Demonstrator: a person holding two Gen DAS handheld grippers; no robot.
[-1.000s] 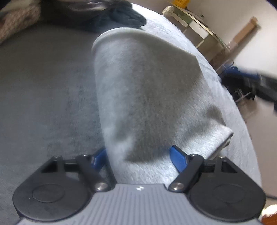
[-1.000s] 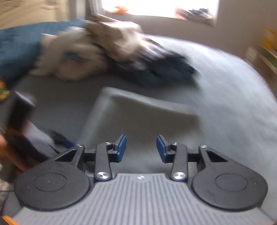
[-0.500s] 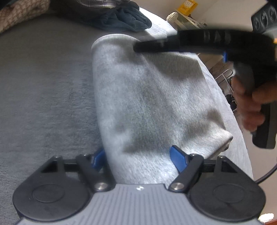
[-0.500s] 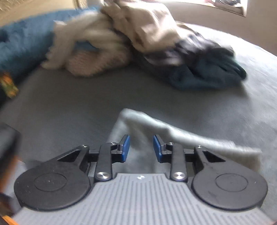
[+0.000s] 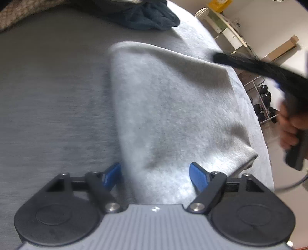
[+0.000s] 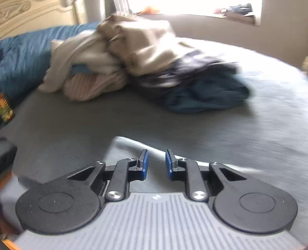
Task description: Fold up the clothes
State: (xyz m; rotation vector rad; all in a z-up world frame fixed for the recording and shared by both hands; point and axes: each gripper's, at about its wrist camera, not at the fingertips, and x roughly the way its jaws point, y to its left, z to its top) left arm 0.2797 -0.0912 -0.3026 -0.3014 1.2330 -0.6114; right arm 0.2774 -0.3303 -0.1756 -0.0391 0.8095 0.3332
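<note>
- Left wrist view: the left gripper [image 5: 155,174] has its jaws spread wide. The grey garment [image 5: 173,107] lies between the blue pads [image 5: 197,177] and runs forward from them; the pads do not press on it.
- The garment rests folded on the grey bed [image 5: 48,105]. Its far edge is a rounded fold; its near right corner [image 5: 248,153] shows stacked layers.
- Only this view shows the right gripper [image 5: 217,56] from outside: a blurred black bar above the garment's far right edge, with the person's hand [image 5: 288,130] on its grip at the frame's right. Contact with the cloth cannot be told.
- Also seen only here: a dark blue garment [image 5: 150,17] beyond the grey one, a knitted piece [image 5: 11,25] at the upper left, and a shelf [image 5: 227,28] and box [image 5: 283,48] by the wall off the bed's right side.
- Right wrist view: the right gripper [image 6: 156,165] has its jaws at a narrow gap with nothing between the pads. An edge of the grey garment [image 6: 125,146] lies under and just ahead of the fingers.
- Only this view shows the whole clothes pile [image 6: 134,57]: beige and cream pieces on top, a pink striped piece at the lower left, dark blue cloth [image 6: 207,96] at the right. It sits well apart from the grey garment, with bare bed [image 6: 77,119] between.
- A blue blanket [image 6: 25,57] lies at the left, a bright window [image 6: 192,5] behind. The view is motion-blurred.
</note>
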